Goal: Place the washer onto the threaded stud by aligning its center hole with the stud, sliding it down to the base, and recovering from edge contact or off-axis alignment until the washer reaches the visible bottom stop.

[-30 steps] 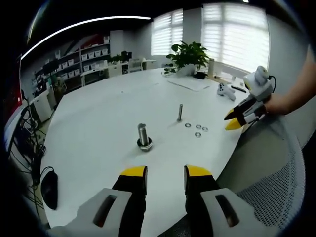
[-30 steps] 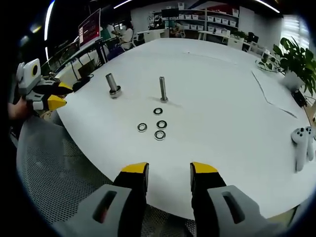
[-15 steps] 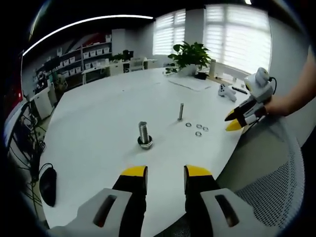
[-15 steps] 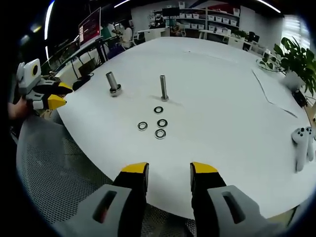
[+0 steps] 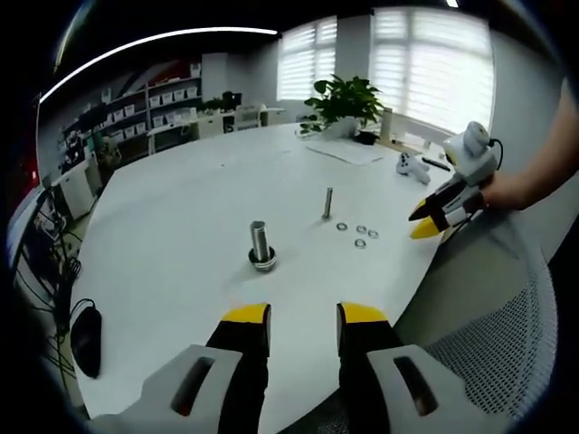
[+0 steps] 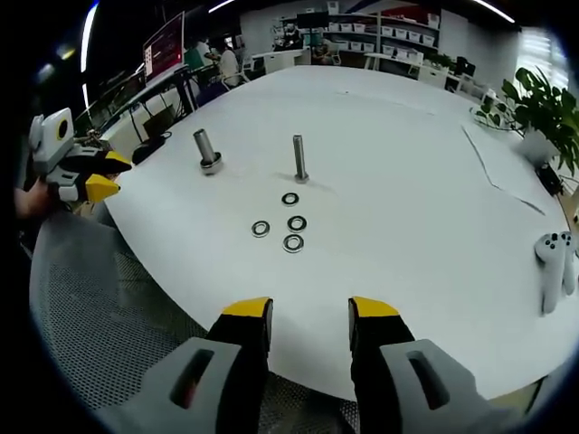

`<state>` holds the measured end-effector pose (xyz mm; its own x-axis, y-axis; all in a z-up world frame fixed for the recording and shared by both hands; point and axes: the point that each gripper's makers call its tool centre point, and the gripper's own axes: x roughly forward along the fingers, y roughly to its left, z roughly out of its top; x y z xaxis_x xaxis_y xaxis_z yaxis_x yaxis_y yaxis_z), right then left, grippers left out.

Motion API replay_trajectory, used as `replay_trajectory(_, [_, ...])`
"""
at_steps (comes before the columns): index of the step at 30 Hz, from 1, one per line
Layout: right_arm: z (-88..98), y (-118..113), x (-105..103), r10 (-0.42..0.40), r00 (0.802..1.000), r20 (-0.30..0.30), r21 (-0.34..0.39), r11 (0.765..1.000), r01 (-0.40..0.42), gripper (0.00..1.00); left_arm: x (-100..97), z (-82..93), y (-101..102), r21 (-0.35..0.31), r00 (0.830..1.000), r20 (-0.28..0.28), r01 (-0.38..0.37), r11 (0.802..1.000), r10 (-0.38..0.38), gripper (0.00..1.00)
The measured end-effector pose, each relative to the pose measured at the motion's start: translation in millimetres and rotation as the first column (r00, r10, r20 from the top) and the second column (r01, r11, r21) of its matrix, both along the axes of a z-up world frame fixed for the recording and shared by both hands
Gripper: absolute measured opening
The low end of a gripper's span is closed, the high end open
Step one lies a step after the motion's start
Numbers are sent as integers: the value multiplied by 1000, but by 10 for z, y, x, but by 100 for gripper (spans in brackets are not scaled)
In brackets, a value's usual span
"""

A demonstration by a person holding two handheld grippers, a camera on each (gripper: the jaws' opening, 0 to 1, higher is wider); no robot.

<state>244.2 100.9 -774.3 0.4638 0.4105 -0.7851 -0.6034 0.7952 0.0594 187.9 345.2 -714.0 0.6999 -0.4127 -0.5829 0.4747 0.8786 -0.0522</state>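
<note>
A: Right gripper view: our right gripper is spread, empty; four washers lie flat near the threaded stud.

B: We judge them thin, light, slippery; pinch an outer edge. Left gripper also spread.

Daylight pours through the blinded windows, blowing them out and brightening the white table. A ceiling light strip bows under fisheye distortion. Distant shelves blur softly; shadows stay faint.
</note>
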Motion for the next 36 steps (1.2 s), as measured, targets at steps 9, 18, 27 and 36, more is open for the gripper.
replay_trajectory(9, [-8,-2,-6,-1,1000,-4,-4,1000,1,36,-22,-31,35,-11,1000,-7,-12,1000,12,27])
replay_trajectory(18, [-10,-2,-20,0,1000,-9,-14,1000,0,36,-18,-52,13,-22,1000,-10,-6,1000,6,26])
replay_trajectory(27, [-26,-9,-18,6,1000,-8,-19,1000,-6,37,-38,-75,-20,-22,1000,-11,12,1000,-12,26])
replay_trajectory(36, [-38,-28,-8,-2,1000,-7,-25,1000,2,37,-62,-122,-46,-21,999,-31,25,999,-26,27])
